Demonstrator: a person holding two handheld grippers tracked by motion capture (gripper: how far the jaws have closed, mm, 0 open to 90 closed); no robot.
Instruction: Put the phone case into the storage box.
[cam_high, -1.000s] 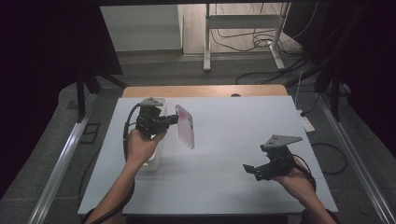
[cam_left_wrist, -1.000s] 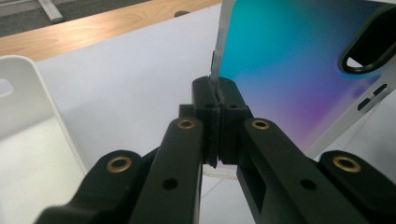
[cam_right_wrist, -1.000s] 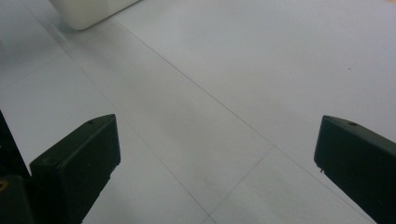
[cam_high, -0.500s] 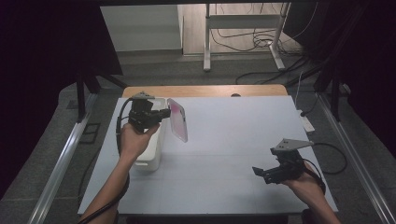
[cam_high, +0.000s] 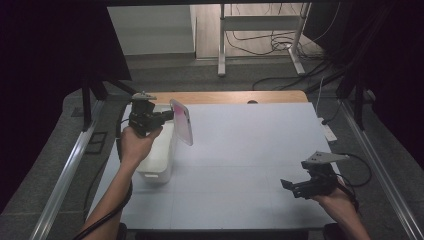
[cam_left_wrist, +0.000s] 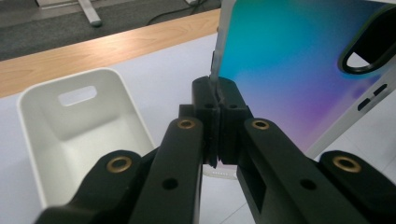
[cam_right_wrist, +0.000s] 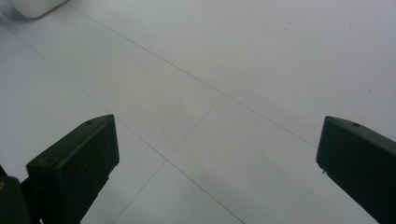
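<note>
— What's the person got in the left gripper (cam_high: 167, 116)?

— A phone case (cam_high: 182, 121), pink from where the high camera sits. The jaws are pressed together on its edge, pinching it. It's held up on edge, clear of the white table (cam_high: 250, 150), right at the near-right side of the white bin (cam_high: 156, 155).

— Is the case over the bin or beside it?

— From above I'd say it hangs just past the bin's right rim, at the far end, but the angle makes it hard to swear whether it's over the opening or just outside it.

— And up close?

— In the left gripper view the left gripper (cam_left_wrist: 217, 91) has the thin rim of the phone case (cam_left_wrist: 289, 70) clamped between its tips. The face shows a teal-to-purple sheen there, with an oval camera cut-out at the upper right. The white bin (cam_left_wrist: 32, 140) sits open below and to the left, with a handle slot in its far wall. Beyond it runs a strip of wooden tabletop.

— The other hand?

— The right gripper (cam_high: 295, 187) is low at the near right corner of the table, well apart from the bin and the case. Its jaws are spread wide with nothing between them. In the right gripper view the right gripper (cam_right_wrist: 217, 154) looks down on the bare white table (cam_right_wrist: 233, 70), with a corner of the white bin (cam_right_wrist: 32, 7) at the top left edge.
</note>
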